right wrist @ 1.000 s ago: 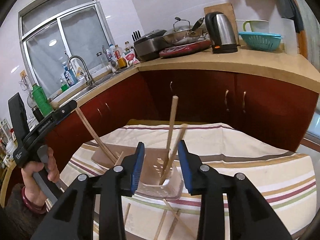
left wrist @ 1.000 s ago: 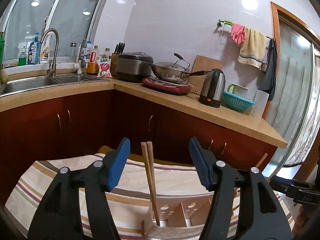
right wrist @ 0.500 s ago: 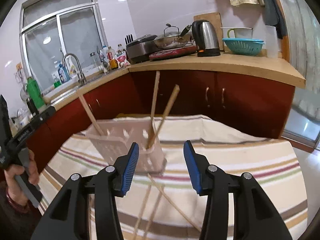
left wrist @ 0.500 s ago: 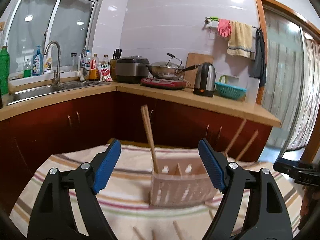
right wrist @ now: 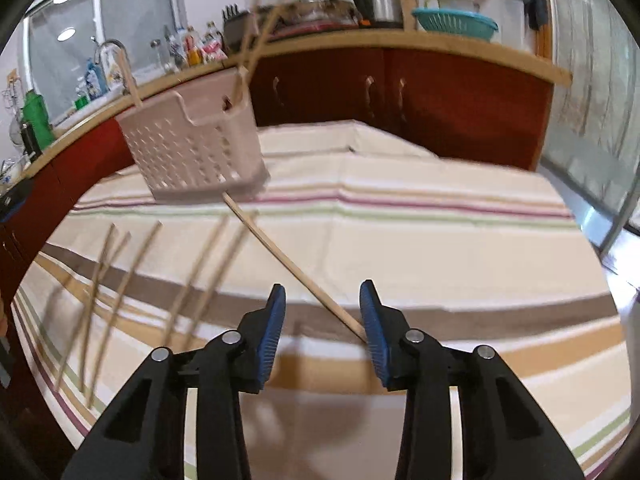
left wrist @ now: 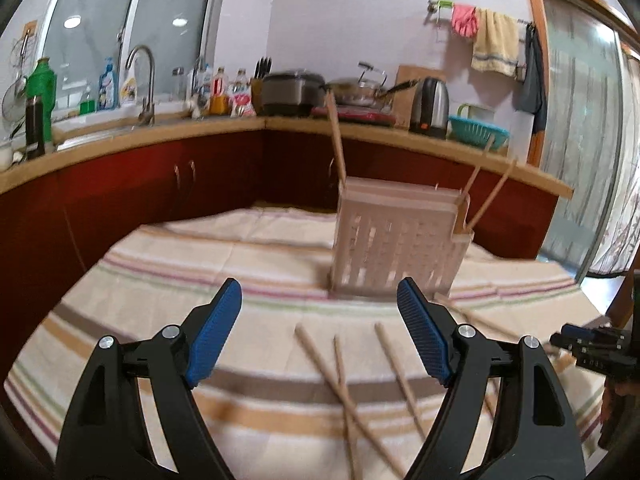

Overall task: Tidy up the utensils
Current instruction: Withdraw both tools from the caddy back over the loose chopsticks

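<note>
A pale perforated utensil basket [left wrist: 396, 240] [right wrist: 192, 148] stands on the striped cloth. One chopstick [left wrist: 336, 140] leans out of its left end and two more [left wrist: 492, 196] out of its right end. Several loose chopsticks [left wrist: 344, 364] [right wrist: 120, 280] lie on the cloth in front of it. My left gripper [left wrist: 318, 286] hangs open above them with nothing between its fingers. My right gripper [right wrist: 323, 288] is low over the cloth and its jaws are closing. The near end of one long chopstick [right wrist: 292, 264] lies between them, close to the right pad, and the pads do not press on it.
The striped tablecloth [right wrist: 440, 208] covers the table, whose far edge faces red kitchen cabinets [left wrist: 224, 176]. The counter [left wrist: 400, 136] behind holds a sink, bottles, a rice cooker, a wok, a kettle and a teal colander. A glass door [left wrist: 580, 152] is at the right.
Both grippers have dropped and drawn back from the basket toward the cloth. The left jaws have spread wider. Loose chopsticks now lie under both grippers.
</note>
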A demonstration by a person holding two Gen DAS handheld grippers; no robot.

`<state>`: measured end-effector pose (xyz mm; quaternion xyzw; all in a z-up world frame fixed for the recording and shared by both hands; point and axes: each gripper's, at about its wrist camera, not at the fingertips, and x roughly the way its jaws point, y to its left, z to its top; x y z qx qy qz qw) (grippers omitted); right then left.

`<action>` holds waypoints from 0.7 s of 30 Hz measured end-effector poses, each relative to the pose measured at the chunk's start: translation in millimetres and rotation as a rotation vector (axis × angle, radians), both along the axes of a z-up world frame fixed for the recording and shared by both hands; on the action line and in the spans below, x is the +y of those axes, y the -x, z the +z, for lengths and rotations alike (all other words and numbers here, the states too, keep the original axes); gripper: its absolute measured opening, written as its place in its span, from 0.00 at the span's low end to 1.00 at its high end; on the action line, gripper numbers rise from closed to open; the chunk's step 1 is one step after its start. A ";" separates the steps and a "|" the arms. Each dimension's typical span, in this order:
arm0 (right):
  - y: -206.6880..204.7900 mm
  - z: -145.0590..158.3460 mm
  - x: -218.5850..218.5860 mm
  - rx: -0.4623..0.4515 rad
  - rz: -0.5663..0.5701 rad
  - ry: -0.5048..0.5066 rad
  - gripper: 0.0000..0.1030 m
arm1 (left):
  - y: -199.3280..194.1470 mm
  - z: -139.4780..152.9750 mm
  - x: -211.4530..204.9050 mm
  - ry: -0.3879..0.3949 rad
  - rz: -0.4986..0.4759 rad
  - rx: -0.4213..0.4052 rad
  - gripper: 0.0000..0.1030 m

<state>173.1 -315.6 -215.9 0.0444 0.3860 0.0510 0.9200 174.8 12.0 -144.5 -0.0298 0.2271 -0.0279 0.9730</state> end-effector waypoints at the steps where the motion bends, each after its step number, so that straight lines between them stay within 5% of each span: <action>1: -0.6 -4.2 -2.5 0.014 -0.007 -0.004 0.37 | 2.0 -3.5 0.5 -0.002 0.004 0.010 0.76; 5: -6.2 -18.1 -10.5 0.079 -0.026 -0.005 0.36 | 11.3 -18.5 4.3 -0.009 0.018 0.051 0.76; 9: -3.0 -26.4 -8.2 0.110 -0.021 0.015 0.19 | 15.9 -25.8 6.2 -0.017 0.020 0.071 0.76; 13: 8.0 -25.8 -2.2 0.110 0.004 0.010 0.13 | 19.0 -31.0 7.0 -0.027 0.019 0.089 0.76; 21: 45.6 -24.3 16.5 0.120 0.059 -0.043 0.10 | 26.2 -40.3 12.2 -0.015 0.020 0.121 0.76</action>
